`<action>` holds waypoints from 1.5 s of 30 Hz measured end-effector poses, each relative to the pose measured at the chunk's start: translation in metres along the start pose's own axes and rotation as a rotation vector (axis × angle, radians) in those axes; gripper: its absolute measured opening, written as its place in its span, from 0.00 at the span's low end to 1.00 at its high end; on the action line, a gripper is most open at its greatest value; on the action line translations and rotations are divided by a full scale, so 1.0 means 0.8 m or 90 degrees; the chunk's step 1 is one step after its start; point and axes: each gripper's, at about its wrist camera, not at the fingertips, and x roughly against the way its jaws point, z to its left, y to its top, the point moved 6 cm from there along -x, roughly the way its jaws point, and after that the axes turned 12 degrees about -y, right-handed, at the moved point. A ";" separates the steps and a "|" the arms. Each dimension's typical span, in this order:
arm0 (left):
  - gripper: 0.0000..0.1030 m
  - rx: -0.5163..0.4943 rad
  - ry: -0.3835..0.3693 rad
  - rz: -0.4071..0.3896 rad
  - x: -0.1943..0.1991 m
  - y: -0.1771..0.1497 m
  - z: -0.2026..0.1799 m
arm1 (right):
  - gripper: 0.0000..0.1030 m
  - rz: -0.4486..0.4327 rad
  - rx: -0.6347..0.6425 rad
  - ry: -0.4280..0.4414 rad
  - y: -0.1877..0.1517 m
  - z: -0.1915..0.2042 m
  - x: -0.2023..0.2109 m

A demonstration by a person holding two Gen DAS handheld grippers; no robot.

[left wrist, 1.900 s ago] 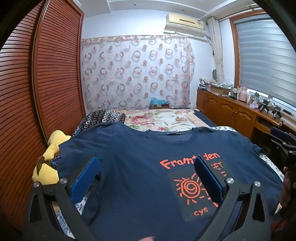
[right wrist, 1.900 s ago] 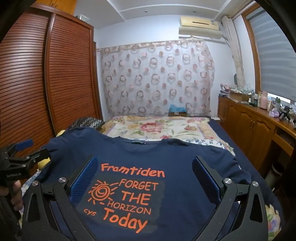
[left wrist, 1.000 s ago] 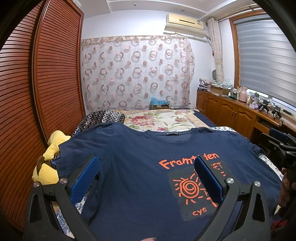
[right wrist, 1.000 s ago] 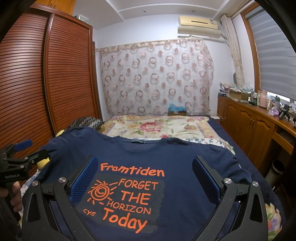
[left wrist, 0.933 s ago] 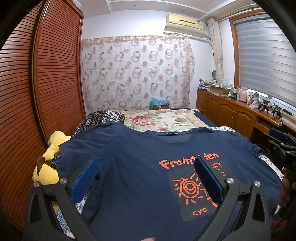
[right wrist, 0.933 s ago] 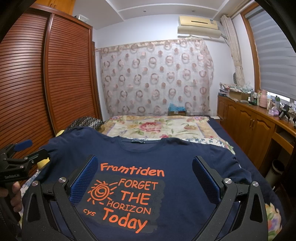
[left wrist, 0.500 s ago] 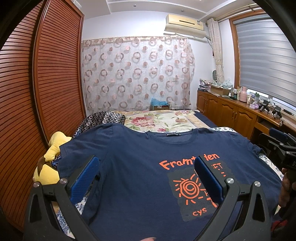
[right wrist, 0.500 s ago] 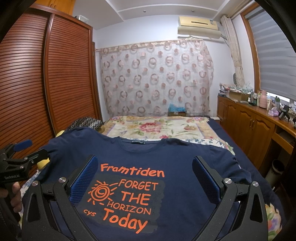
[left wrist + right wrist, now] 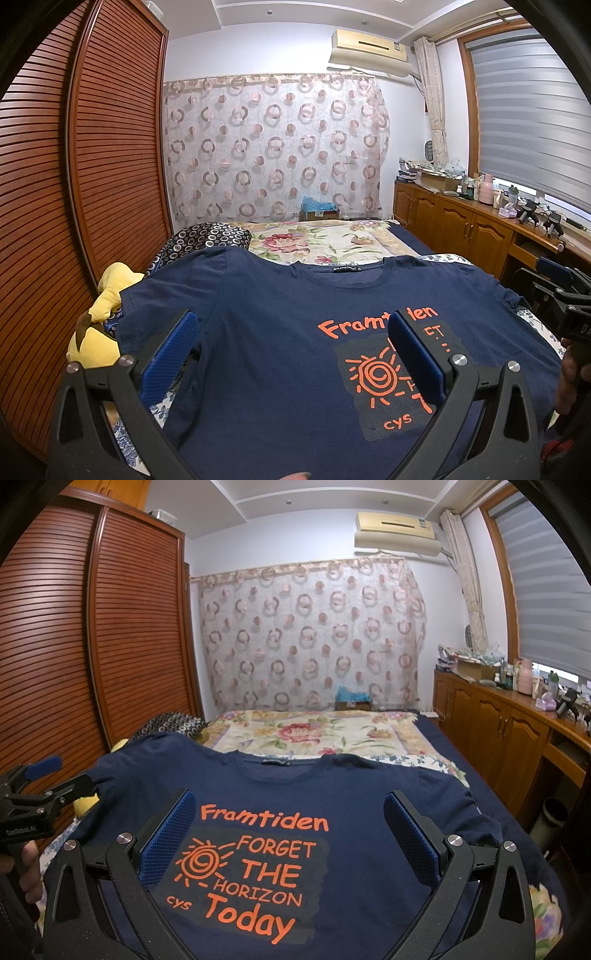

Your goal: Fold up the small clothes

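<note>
From the left wrist view, the left claw (image 9: 291, 354) hangs with its two black arms spread wide, the ribbed blue pads (image 9: 168, 354) well apart and holding nothing. Below them a navy T-shirt (image 9: 266, 332) lies spread flat, front up, on the bed (image 9: 332, 236), its round ribbed collar toward 12 o'clock. The soft knit is mostly smooth, with slight wrinkles along the left side seam. An orange print with a spiral sun on a dull grey patch sits at 4 o'clock, partly hidden by the right pad. A yellow plush toy (image 9: 99, 325) rests at 9 o'clock, beside the shirt's sleeve, near the slatted wooden wardrobe (image 9: 74, 184). At 3 o'clock the right claw (image 9: 554, 291) shows as black hardware with a blue tip; from here I cannot tell how it stands.

From the right wrist view, the right claw (image 9: 288, 834) is likewise spread wide and empty over the same T-shirt (image 9: 351, 801). The print reads "Framtiden FORGET THE HORIZON Today". A floral quilt (image 9: 314, 734) covers the bed beyond the collar at 12 o'clock. At 9 o'clock the left claw (image 9: 55, 779) appears, gripped by a hand (image 9: 27, 871). A glossy wooden counter (image 9: 517, 709) with panelled doors runs along 3 o'clock.
</note>
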 end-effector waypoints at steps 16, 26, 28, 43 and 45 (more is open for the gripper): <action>1.00 0.001 0.000 0.000 0.003 0.004 -0.002 | 1.00 0.000 0.001 0.001 0.000 0.001 0.001; 1.00 0.000 0.001 0.000 0.003 0.003 -0.002 | 1.00 0.001 0.000 0.000 0.001 0.002 0.002; 1.00 0.001 0.000 0.000 0.003 0.003 -0.002 | 1.00 0.001 0.000 0.001 0.001 0.003 0.002; 1.00 0.007 0.001 0.026 0.005 0.003 0.017 | 1.00 0.018 0.016 0.015 -0.008 0.012 -0.014; 1.00 0.008 0.010 0.033 0.001 -0.005 0.028 | 1.00 0.021 0.019 0.020 -0.009 0.020 -0.017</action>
